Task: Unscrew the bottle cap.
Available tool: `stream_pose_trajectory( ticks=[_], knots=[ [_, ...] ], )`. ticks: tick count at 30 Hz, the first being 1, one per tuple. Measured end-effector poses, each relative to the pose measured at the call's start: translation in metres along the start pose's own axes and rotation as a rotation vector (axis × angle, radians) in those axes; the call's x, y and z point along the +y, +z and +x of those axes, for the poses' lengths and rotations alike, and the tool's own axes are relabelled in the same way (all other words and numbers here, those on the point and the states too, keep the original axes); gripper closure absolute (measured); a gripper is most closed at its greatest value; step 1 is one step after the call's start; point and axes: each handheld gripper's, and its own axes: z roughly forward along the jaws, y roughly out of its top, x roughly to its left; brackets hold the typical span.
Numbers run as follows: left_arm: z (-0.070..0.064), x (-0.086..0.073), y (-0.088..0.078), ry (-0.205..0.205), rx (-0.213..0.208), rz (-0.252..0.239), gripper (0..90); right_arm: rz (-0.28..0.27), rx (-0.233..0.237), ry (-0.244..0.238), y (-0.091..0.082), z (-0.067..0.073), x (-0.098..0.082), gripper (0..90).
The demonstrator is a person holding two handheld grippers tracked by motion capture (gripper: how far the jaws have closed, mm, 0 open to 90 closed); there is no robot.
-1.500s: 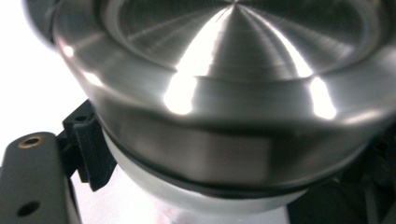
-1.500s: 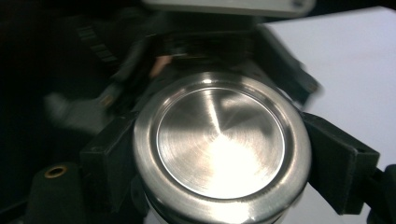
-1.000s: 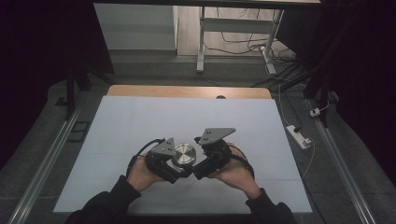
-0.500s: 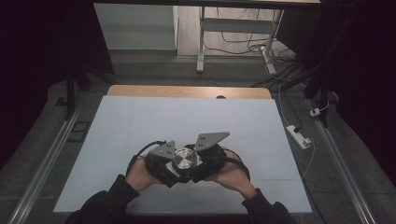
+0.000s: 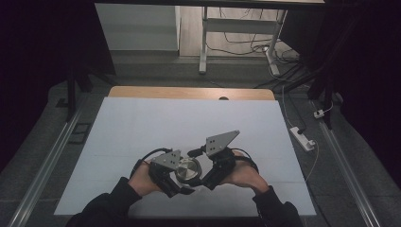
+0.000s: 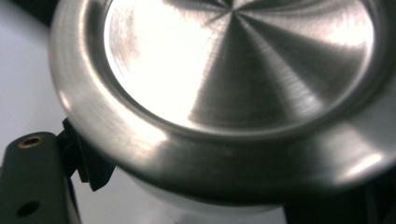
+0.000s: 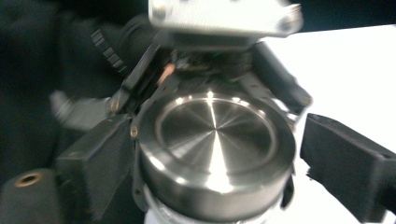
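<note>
Sitting between your 2 hands near the front edge of the counter (image 5: 142, 123), the round steel lid (image 5: 188, 169) caps a container whose pale body shows just below its rim in both gripper views. Your left hand-held gripper (image 5: 176, 182) is clenched on that container under the lid, its jaws pressed against it and holding it steady, as it was a second ago. Your right hand-held gripper (image 5: 204, 182) is where the change lies: compared with half a second ago its jaws have just been opening, and in the right gripper view 1 pad rests at the lid's left side while the other stands clear of it on the right, so the lid lies between them without being squeezed. The grey plate (image 5: 221, 141) on that gripper also sits tilted higher than it did a second ago, which suggests you are turning your wrist back for another bite. Judging from this, you are unscrewing the lid in short twists, and it is not yet off.
</note>
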Motion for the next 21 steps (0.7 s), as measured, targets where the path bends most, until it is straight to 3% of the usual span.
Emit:
stream_pose_trajectory(
  ticks=[5,8,10,14,16,18,21],
  knots=[
    [0.010,-0.004,-0.005,-0.125,0.168,-0.003,15.2,0.015,-0.237,0.066,-0.009,0.006,0.013,7.5],
    [0.012,-0.006,-0.004,-0.154,0.208,0.013,15.2,0.032,-0.349,0.093,0.000,0.010,0.015,7.7],
    [0.010,-0.004,-0.002,-0.152,0.217,0.023,15.2,0.048,-0.390,0.097,0.009,0.012,0.015,7.8],
    [0.005,-0.001,0.002,-0.131,0.201,0.022,15.2,0.079,-0.425,0.103,0.024,0.013,0.012,8.4],
    [0.003,0.001,0.003,-0.120,0.196,0.024,15.2,0.090,-0.414,0.106,0.027,0.012,0.009,11.3],
    [0.003,0.001,0.003,-0.111,0.191,0.033,15.2,0.078,-0.368,0.114,0.027,0.010,0.006,17.5],
    [0.004,0.000,0.002,-0.090,0.158,0.035,15.2,0.082,-0.347,0.093,0.026,0.010,0.005,18.0]
  ],
)
